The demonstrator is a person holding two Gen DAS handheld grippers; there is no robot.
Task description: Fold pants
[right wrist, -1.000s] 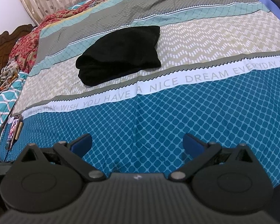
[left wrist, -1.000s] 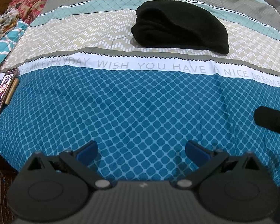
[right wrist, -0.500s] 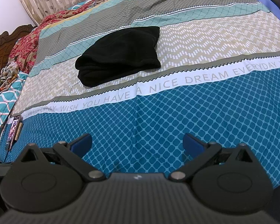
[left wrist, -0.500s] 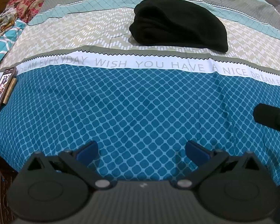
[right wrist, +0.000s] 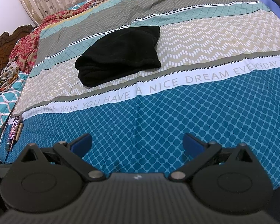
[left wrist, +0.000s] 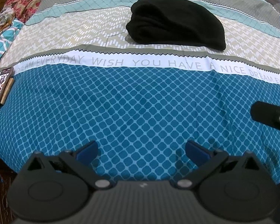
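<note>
Both grippers spread wide, empty, over the near blue band.
Your black pants [left wrist: 177, 21] lie bundled on the far beige stripe: soft, floppy, probably light; pinch their near edge.

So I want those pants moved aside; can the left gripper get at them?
Probably yes: the left gripper is open, and only bare bedsheet lies between it and the black pants.

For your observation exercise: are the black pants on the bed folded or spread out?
Folded. The black pants lie as a compact bundle on the bedsheet, with layered edges stacked at one end and no legs stretched out.
</note>
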